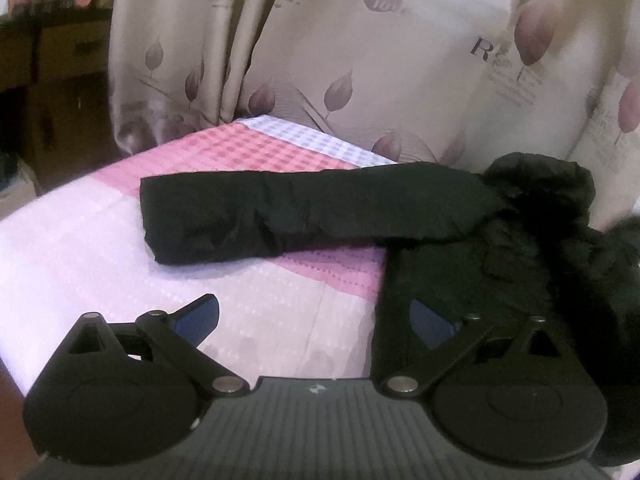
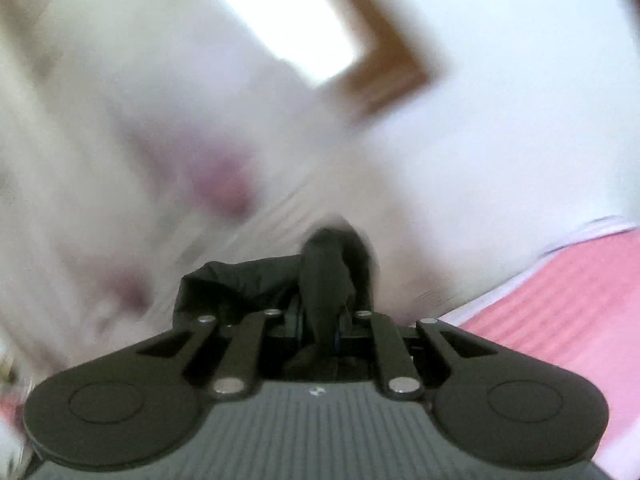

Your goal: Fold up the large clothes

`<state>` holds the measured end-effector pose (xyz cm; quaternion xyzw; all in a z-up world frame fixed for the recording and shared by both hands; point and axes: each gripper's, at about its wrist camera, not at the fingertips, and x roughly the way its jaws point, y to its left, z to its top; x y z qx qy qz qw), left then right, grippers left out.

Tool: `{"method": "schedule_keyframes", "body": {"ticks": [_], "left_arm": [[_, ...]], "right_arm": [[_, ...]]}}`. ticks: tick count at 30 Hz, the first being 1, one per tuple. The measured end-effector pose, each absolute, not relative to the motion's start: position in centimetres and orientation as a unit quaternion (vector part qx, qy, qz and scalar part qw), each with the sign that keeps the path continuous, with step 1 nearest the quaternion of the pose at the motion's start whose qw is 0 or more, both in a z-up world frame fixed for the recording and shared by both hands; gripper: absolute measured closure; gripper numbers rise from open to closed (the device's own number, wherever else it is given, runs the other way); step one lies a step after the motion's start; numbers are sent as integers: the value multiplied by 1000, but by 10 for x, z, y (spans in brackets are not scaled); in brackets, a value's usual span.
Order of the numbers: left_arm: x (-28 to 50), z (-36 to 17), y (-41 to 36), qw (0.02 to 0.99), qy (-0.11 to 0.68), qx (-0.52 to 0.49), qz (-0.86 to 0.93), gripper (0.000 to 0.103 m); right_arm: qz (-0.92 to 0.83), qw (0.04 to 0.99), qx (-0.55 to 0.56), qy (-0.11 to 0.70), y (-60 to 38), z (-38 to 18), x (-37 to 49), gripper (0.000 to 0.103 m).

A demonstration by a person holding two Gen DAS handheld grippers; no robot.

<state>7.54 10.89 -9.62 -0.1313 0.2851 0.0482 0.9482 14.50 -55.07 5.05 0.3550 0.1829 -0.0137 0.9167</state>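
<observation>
**Sleeve lay crosswise, right jaws already on cloth**

While the pink checked bedspread filled the lower left of the left wrist view, the black garment sprawled from centre to the right edge; its sleeve ran long-axis left to right, above and ahead of the left gripper, whose jaws stood wide apart and empty, one finger over the garment's body; in the blurred right wrist view the right gripper was clamped on a bunched black fold, so I judged the left hand nearer the sleeve's free end.
</observation>
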Motion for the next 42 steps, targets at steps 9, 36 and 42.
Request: {"method": "schedule_keyframes", "body": {"ticks": [9,36,42], "left_arm": [[87,-99,94,951,293,-83,56,2],[143,-129,89,923,354,-118,-95,2],[151,-131,58,914,373,-60,-150,51]], "right_arm": [[-201,875,389,204,-700,-32,90,90],[34,833,461,304,-561,-153,-53,1],[35,861,374,343,-502,-167,-23,24]]}}
